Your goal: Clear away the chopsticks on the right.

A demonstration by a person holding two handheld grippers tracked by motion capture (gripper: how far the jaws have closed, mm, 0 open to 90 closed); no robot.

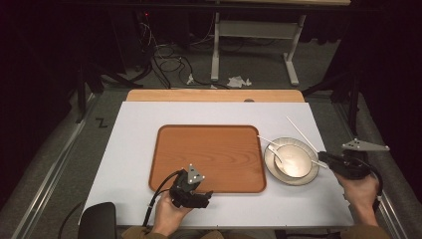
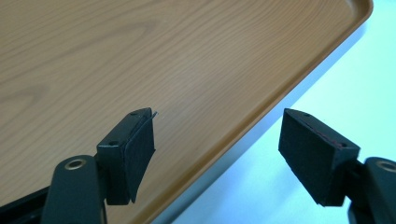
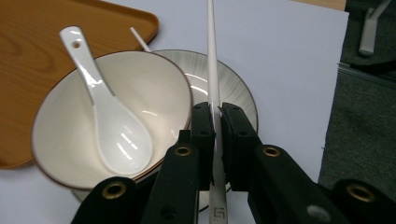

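A cream bowl [image 3: 140,79] with a white ceramic spoon [image 3: 109,121] in it sits on a pale plate [image 3: 233,88], right of the wooden tray [image 1: 209,149]. My right gripper [image 3: 218,109] is shut on a white chopstick [image 3: 211,51] that points away over the plate's rim. In the high view the right gripper [image 1: 322,158] is at the plate's right edge. A second chopstick [image 3: 139,38] lies behind the bowl. My left gripper [image 2: 217,121] is open and holds nothing, its jaws straddling the tray's near edge [image 2: 299,79]. The high view shows the left gripper [image 1: 206,195] at the tray's front rim.
The tray, bare inside, lies on a white table top [image 1: 134,149]. A wooden strip [image 1: 214,95] runs along the table's far side. Beyond it are a desk frame [image 1: 259,30] and cables [image 1: 164,55] on the floor.
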